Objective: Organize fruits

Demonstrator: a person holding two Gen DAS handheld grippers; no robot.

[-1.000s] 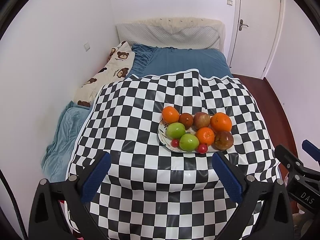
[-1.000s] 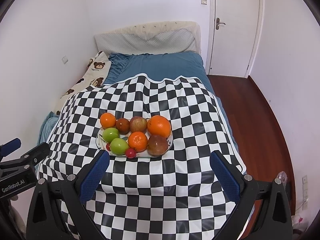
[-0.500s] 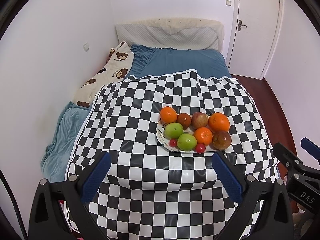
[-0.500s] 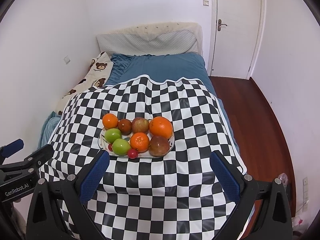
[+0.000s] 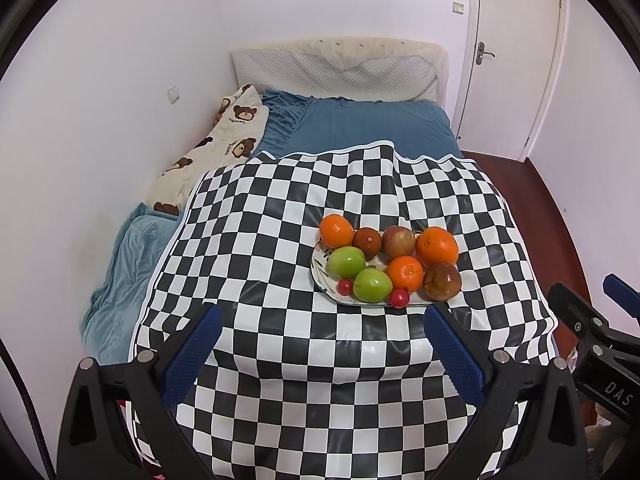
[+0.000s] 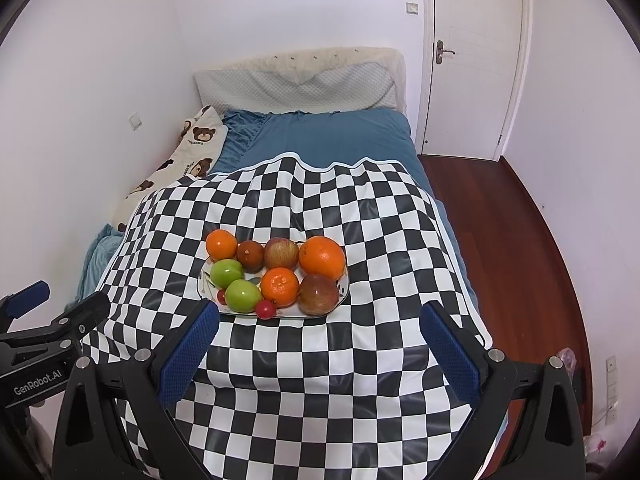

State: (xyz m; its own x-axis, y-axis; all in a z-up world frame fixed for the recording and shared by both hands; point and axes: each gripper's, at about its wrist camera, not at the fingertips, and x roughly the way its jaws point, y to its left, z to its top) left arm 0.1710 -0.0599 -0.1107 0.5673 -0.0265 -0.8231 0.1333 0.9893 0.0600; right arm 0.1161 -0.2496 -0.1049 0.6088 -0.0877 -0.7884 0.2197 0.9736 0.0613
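Observation:
A white patterned plate [image 5: 320,270] [image 6: 205,280] sits on a black-and-white checkered cloth [image 5: 280,220] [image 6: 380,220] and holds several fruits: oranges [image 5: 437,245] [image 6: 322,258], green apples [image 5: 372,285] [image 6: 242,296], a red apple [image 5: 398,242] [image 6: 281,253], dark brownish fruits [image 5: 442,281] [image 6: 318,295] and small red fruits [image 5: 399,298] [image 6: 265,309]. My left gripper [image 5: 320,344] is open and empty, short of the plate's near edge. My right gripper [image 6: 318,340] is open and empty, just short of the plate.
The cloth lies over a bed with blue bedding [image 5: 368,128]. A teddy-bear quilt [image 5: 216,148] lies by the left wall. A pillow [image 6: 296,84] is at the head. A white door [image 6: 472,56] and red wood floor [image 6: 532,248] are on the right.
Both views have shifted slightly; the plate sits a little further left in the left wrist view and a little nearer in the right wrist view. Both grippers stay open.

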